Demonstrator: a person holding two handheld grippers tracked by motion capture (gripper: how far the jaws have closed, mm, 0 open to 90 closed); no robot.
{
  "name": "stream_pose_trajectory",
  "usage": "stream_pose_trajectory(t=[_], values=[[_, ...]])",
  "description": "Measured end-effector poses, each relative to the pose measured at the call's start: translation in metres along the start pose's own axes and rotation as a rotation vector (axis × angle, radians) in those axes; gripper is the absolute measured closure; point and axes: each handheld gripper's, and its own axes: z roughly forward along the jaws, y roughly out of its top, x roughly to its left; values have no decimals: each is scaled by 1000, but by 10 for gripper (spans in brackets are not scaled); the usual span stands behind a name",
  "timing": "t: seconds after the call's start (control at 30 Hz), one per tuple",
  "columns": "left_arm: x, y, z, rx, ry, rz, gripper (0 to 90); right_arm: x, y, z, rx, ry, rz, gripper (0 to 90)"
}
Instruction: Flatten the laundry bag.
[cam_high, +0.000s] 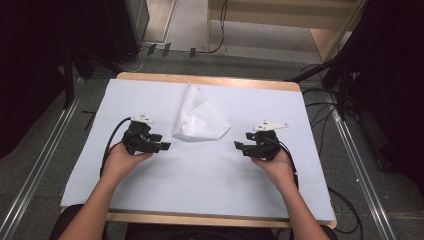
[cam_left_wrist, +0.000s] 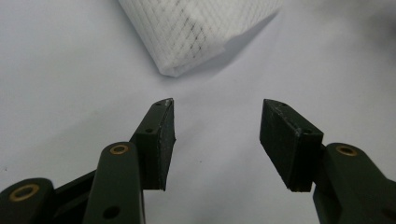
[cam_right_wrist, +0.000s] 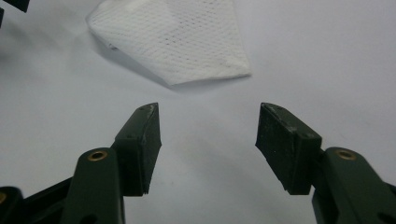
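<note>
Covering the wooden table (cam_high: 210, 80), a big pale-blue sheet (cam_high: 200, 175) carries a crumpled white mesh cloth (cam_high: 199, 120) at centre-rear, lying flat btwn both tools. Left gripper (cam_high: 162, 146) & right gripper (cam_high: 240, 146) sit either side, near the cloth but apart from it, jaws spread wide, nothing grasped.

Both forearms are bare, with no sleeves. Each hand carries a black gripper, the left gripper (cam_high: 165, 146) and right gripper (cam_high: 239, 146), topped by a pale three-cornered plate and trailing a black cable. Brass-coloured rivets dot the dark jaw arms.
</note>
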Motion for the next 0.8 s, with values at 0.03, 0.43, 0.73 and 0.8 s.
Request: stream_pose_trajectory(t=[0.03, 0.43, 0.73, 0.8], values=[[0, 0, 1, 3, 6, 12, 457, 0, 0, -1, -2, -3, -2, 426], [9, 2, 0, -13, -16, 5, 440, -5, -4, -1, 41, 22, 42, 422], [10, 3, 1, -11, -13, 2, 412, -6, -9, -1, 59, 26, 61, 383], [9, 2, 1, -10, -11, 6, 409, -6, -10, -1, 59, 26, 54, 381]])
